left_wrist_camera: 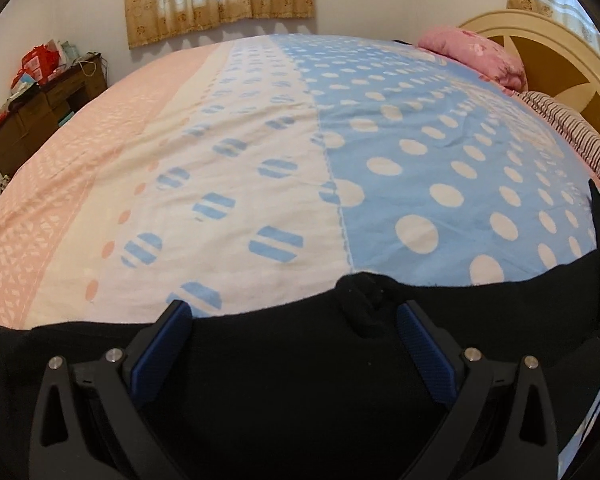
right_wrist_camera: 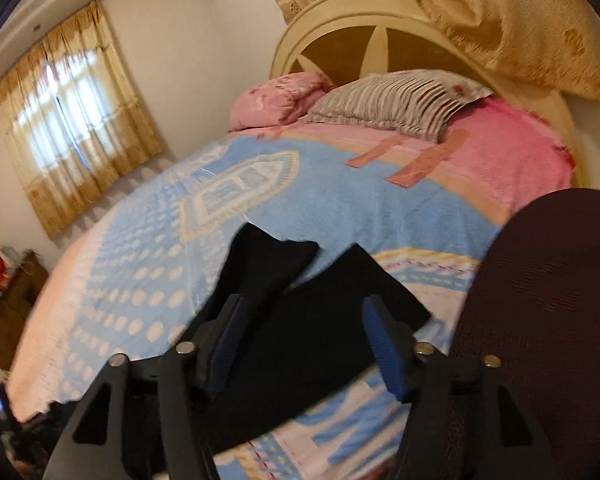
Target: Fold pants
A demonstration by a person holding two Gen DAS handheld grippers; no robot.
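Observation:
Black pants lie flat on the bed's near edge, on a blue, white and pink spotted bedspread. My left gripper is open just above the pants, its blue pads either side of a small bunched fold at the far hem. In the right wrist view the pants show their two leg ends pointing away. My right gripper is open above the legs, holding nothing.
Pink pillow and striped pillow lie against the cream headboard. A dark wooden dresser with clutter stands left of the bed. A dark maroon rounded surface fills the right of the right wrist view.

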